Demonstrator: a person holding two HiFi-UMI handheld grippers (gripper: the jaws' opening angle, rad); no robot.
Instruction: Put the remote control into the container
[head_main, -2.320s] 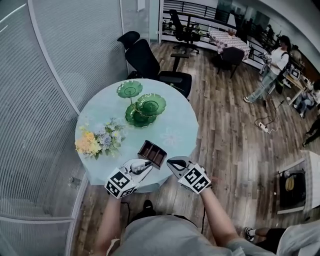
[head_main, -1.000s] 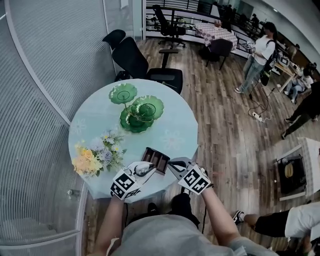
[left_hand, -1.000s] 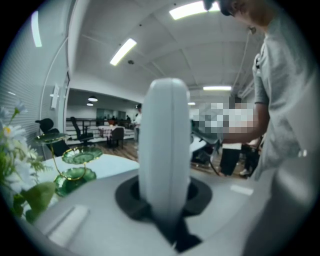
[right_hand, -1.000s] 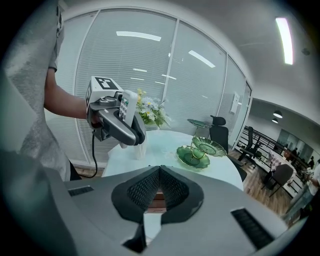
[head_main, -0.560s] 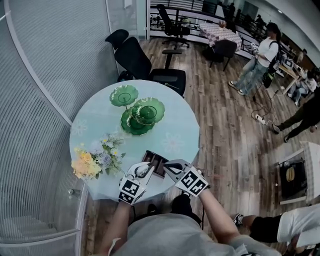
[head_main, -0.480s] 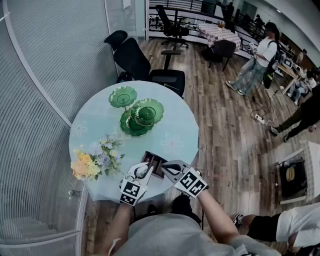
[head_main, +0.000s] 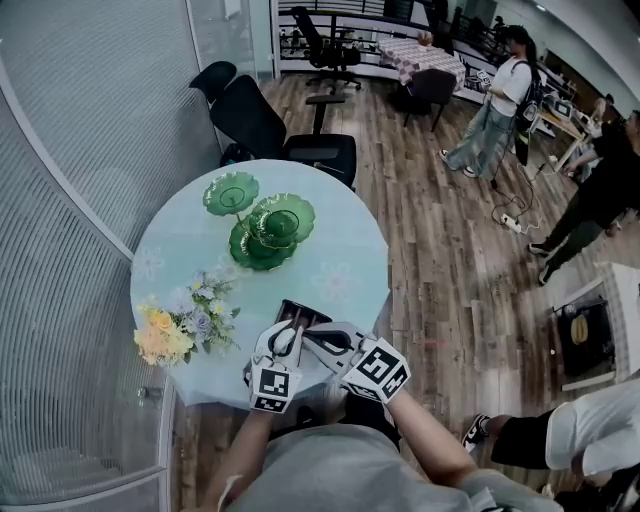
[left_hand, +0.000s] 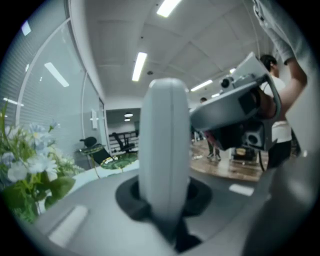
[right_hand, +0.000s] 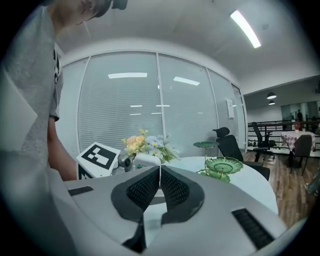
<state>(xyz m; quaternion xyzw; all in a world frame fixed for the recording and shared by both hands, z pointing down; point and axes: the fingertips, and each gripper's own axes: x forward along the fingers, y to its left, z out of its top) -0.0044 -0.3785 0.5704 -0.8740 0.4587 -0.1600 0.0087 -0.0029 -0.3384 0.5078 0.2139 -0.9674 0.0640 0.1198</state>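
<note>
Open-plan office, meeting corner. Curved glass wall (head_main: 70, 180) with closed blinds along one side. Wood-plank floor (head_main: 450, 270). Round pale table (head_main: 340, 250), black swivel office chairs (head_main: 255, 120) behind it. Green tiered dish (head_main: 265, 228) and flower bunch (head_main: 175, 325) as table decor. Beyond: black railing (right_hand: 270, 123), further office chair, second table with checked cloth (head_main: 410, 55). People (head_main: 495, 95) standing at far right. Power strip (head_main: 512, 222) with cable on floor. Long strip lights (left_hand: 139, 66) in white ceiling.
</note>
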